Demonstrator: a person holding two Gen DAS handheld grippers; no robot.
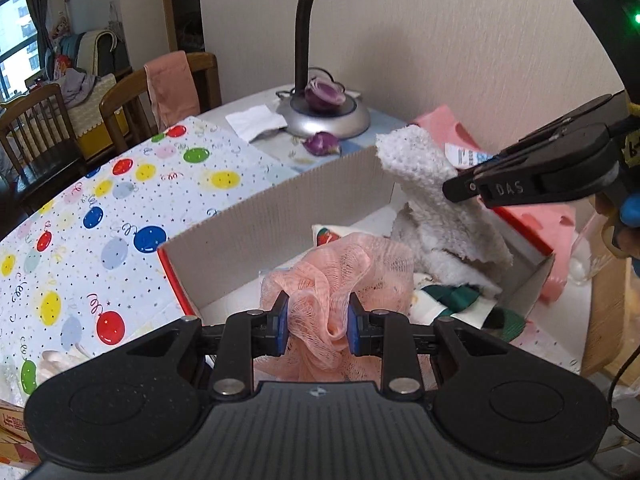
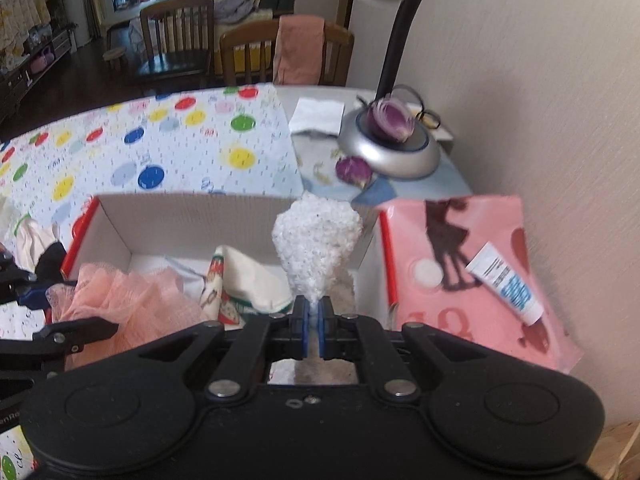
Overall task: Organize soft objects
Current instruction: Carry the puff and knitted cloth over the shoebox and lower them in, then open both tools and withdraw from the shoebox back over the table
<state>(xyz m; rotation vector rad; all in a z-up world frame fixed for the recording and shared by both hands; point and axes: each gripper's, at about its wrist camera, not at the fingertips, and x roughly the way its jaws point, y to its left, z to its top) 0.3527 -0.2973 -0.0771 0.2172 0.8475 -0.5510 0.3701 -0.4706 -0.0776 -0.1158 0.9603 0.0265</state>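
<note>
My left gripper (image 1: 317,322) is shut on a peach mesh bath pouf (image 1: 352,264), held over the near edge of an open cardboard box (image 1: 248,220). The pouf also shows in the right wrist view (image 2: 132,300). My right gripper (image 2: 314,330) is shut on a white knitted cloth (image 2: 316,244) that stands up above the box (image 2: 192,212); the left wrist view shows this cloth (image 1: 432,200) hanging from the right gripper (image 1: 460,190) down into the box. A printed cloth (image 2: 240,280) and a green-and-white fabric (image 1: 452,300) lie inside the box.
A pink box lid (image 2: 476,272) with a small white tube (image 2: 508,284) on it lies right of the box by the wall. A desk lamp base (image 1: 324,116) holding a cut purple onion (image 1: 324,94) stands behind. A balloon-print tablecloth (image 1: 100,220) covers the table to the left. Wooden chairs (image 2: 176,32) stand beyond.
</note>
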